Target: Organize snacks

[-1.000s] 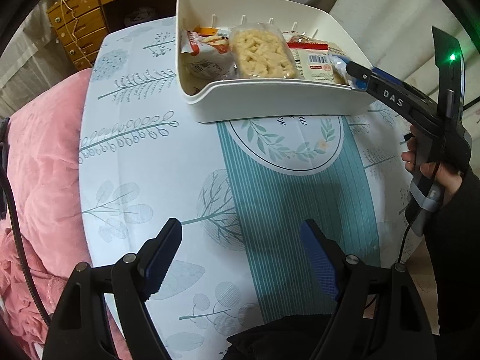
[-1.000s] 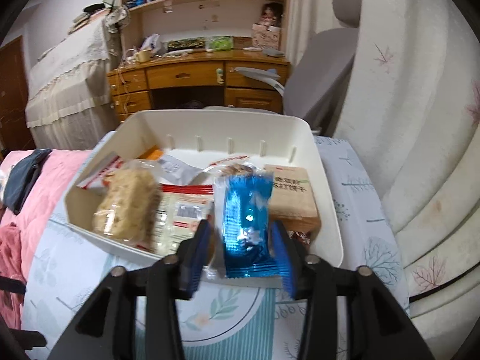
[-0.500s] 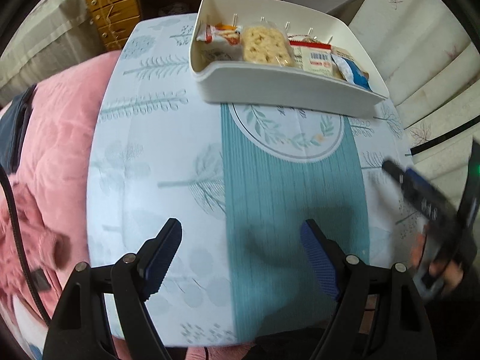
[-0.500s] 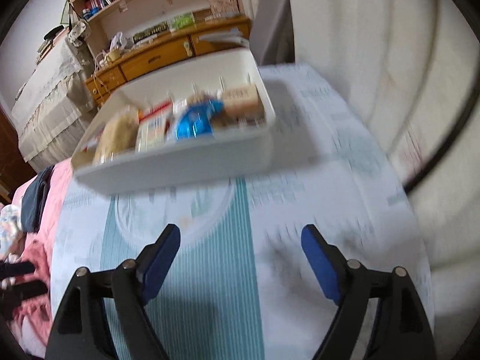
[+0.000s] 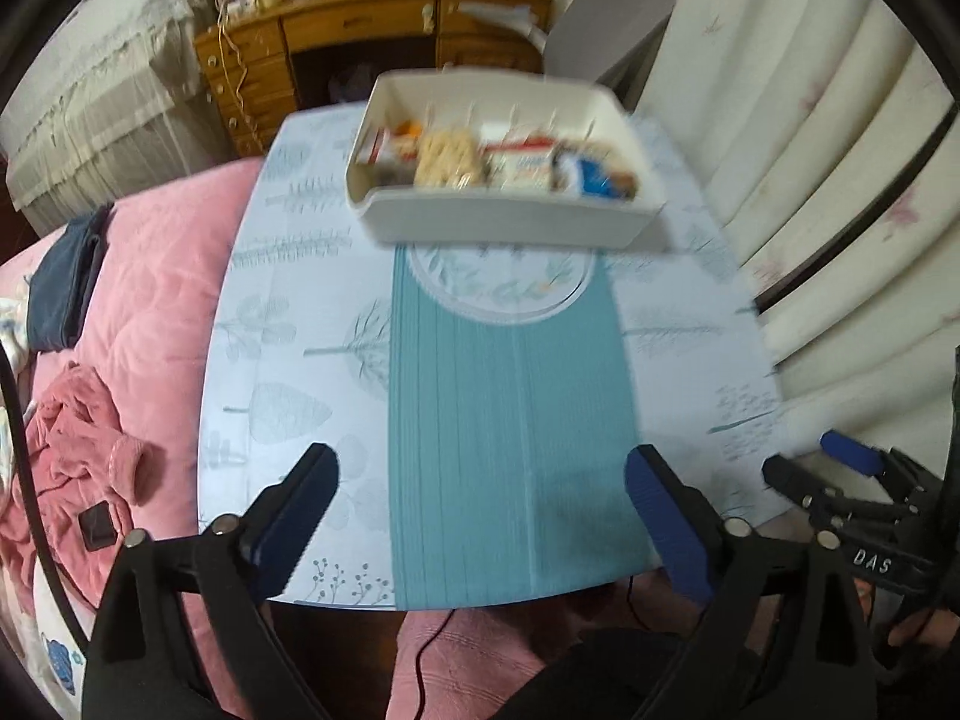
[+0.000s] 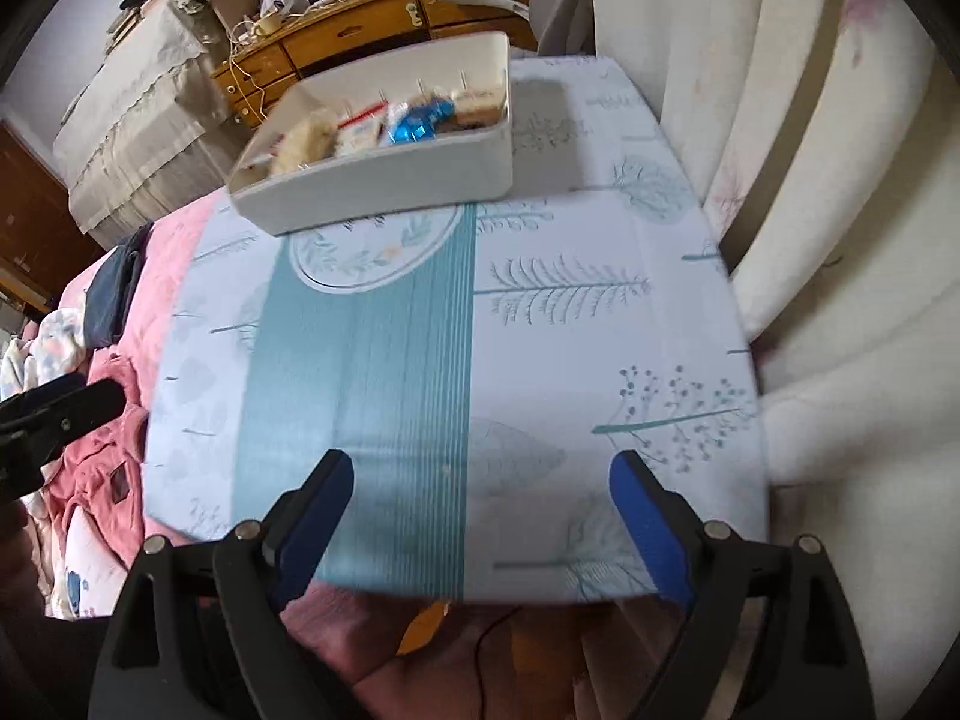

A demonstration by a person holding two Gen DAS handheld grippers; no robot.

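Seen from the left gripper (image 5: 480,516), jaws just spread wide on nothing, with the white bin (image 5: 510,228) at the table's (image 5: 288,360) far edge holding light, crinkly, crushable snack packets (image 5: 450,159), best pinched by the edges; seen from the right gripper (image 6: 474,516), likewise just opened and empty, well back from the bin (image 6: 384,186) with its blue packet (image 6: 417,120).

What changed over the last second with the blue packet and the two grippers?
The right gripper let go of the blue snack packet, leaving it in the white bin, and drew back toward the near table edge. Its jaws have just been opening, nothing between them. The left gripper pulled back too, its jaws opening wider, empty. The bin and the other snacks stayed put on the table.
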